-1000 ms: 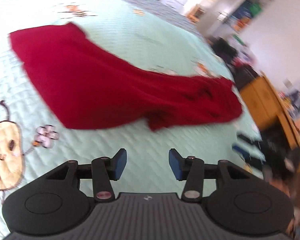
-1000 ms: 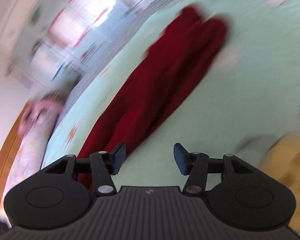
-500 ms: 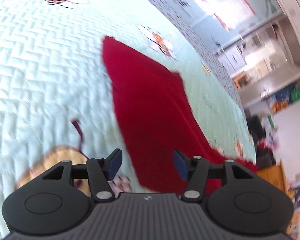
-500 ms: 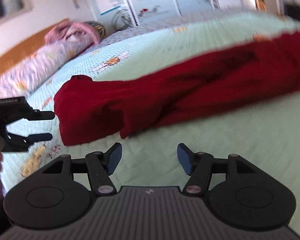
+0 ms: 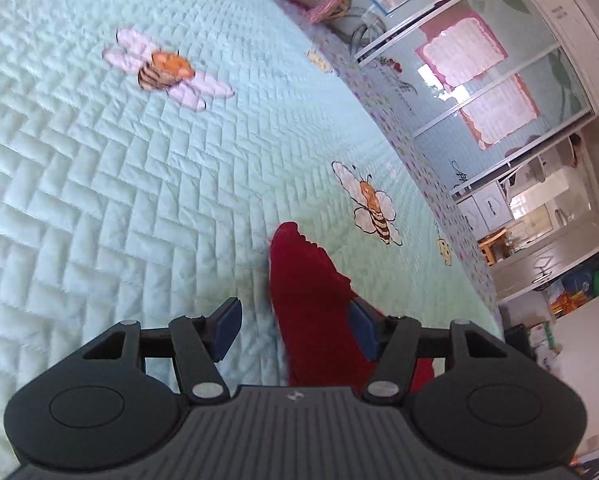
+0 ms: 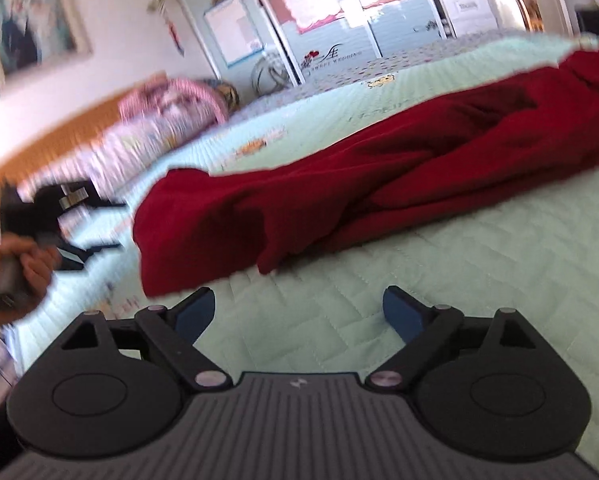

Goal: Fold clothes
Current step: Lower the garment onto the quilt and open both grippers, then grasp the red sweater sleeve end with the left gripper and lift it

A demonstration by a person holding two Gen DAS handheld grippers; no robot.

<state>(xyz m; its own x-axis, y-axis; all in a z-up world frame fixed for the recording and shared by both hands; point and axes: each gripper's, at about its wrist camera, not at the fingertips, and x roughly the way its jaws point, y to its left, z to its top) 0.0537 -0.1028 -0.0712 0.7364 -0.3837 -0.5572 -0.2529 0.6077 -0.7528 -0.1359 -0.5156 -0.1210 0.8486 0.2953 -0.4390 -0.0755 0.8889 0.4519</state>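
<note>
**Both grippers open at one end of the red garment**

The long, dark red knit garment (image 6: 379,184) lies stretched across the pale green quilted bedspread (image 5: 119,180), and it serves as the landmark here. The left gripper (image 5: 295,326) sits low over the garment's near end, jaws wide apart and holding nothing; the red corner runs between its blue-padded fingers (image 5: 225,326), which looks like lining up to pinch that edge. The right gripper (image 6: 299,312) hovers just short of the garment's rumpled side edge, over bare bedspread, jaws equally wide and empty, probably placed to take a second hold.

The garment is narrow, bunched lengthwise into soft ridges, with one flap turned under along the near side. Whether this is a partial fold or mere rumpling cannot be told.
</note>
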